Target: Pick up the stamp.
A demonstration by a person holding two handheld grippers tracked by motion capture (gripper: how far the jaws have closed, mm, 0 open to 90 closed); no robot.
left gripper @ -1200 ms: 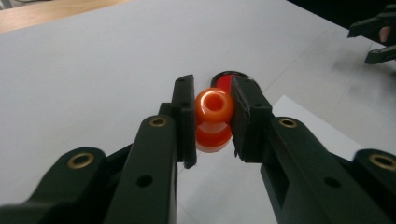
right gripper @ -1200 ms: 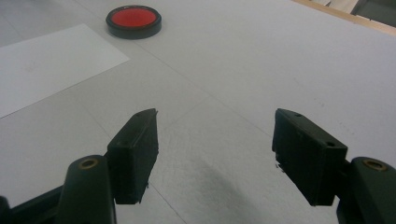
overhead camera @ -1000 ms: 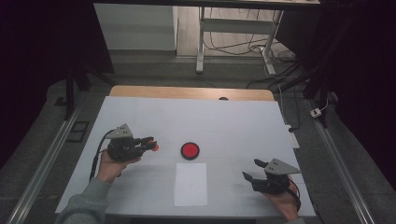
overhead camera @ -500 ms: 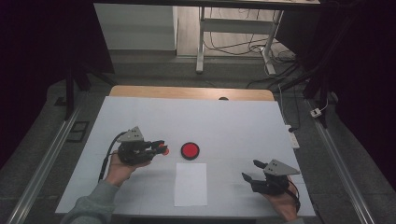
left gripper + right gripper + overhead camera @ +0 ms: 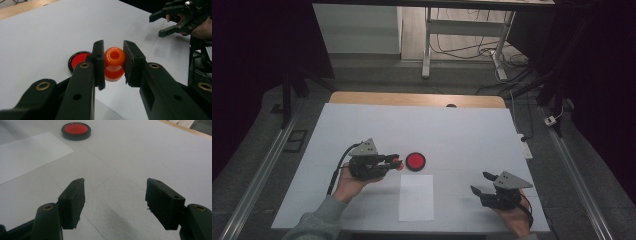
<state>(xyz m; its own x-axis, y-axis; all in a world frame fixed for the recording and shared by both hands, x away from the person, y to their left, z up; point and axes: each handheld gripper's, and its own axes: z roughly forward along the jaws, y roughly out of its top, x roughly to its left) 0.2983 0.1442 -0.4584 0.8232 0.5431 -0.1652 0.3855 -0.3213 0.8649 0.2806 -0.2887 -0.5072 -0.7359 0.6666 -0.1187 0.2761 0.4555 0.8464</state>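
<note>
Fingers (image 5: 98, 62) of the left gripper (image 5: 113, 63) clench one orange knob (image 5: 114, 62) beside one red disc (image 5: 415, 161); the right gripper (image 5: 115, 202) gapes empty near one paper sheet (image 5: 416, 197).

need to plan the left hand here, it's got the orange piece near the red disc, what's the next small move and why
Probably carry it a little further until it sits over the red disc, then lower. The left gripper is shut on the orange piece, which hangs just short of the disc in the high view, above the table. The right gripper rests open, well clear.
</note>
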